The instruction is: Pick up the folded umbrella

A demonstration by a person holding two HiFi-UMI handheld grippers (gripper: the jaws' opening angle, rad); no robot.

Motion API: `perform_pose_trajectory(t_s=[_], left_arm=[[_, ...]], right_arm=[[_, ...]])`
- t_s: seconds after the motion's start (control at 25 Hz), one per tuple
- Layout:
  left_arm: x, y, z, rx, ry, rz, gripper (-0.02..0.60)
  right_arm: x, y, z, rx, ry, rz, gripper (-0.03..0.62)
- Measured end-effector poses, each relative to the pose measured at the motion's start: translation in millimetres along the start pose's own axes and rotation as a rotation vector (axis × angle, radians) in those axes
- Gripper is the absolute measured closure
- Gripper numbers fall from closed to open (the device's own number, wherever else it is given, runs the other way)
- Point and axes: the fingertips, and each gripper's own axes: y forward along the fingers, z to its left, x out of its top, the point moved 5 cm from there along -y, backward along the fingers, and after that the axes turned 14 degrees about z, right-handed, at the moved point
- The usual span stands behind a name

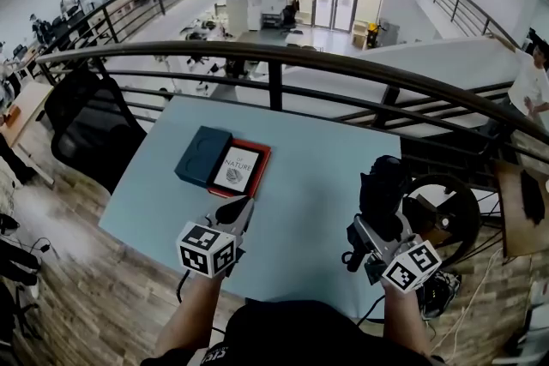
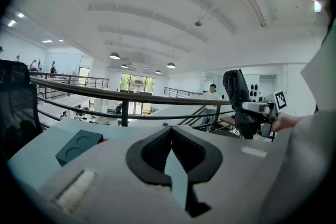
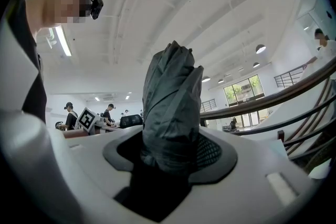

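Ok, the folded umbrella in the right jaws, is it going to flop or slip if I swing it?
Likely stiff: the folded umbrella stands upright from the right gripper without sagging. Its soft fabric folds fill the jaws, so it may twist slightly. Most of it sits above the grip, so fast swings could lever it.

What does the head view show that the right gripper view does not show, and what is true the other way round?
Only the head view: a dark blue box and a red-edged book, and the wooden floor. Only the right gripper view: the white ceiling and the camera on the person's head. Both: the folded umbrella, held in the right gripper, whose jaws are closed on it, and the dark railing.
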Motion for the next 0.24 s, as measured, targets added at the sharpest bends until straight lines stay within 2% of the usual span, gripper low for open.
perform_pose_trajectory(t_s=[0.24], left_arm=[[3.8, -3.4, 4.3, 0.004, 0.004, -0.002, 0.574]], right_arm=[[2.1, 6.2, 4.7, 0.014, 0.009, 0.012, 0.346]])
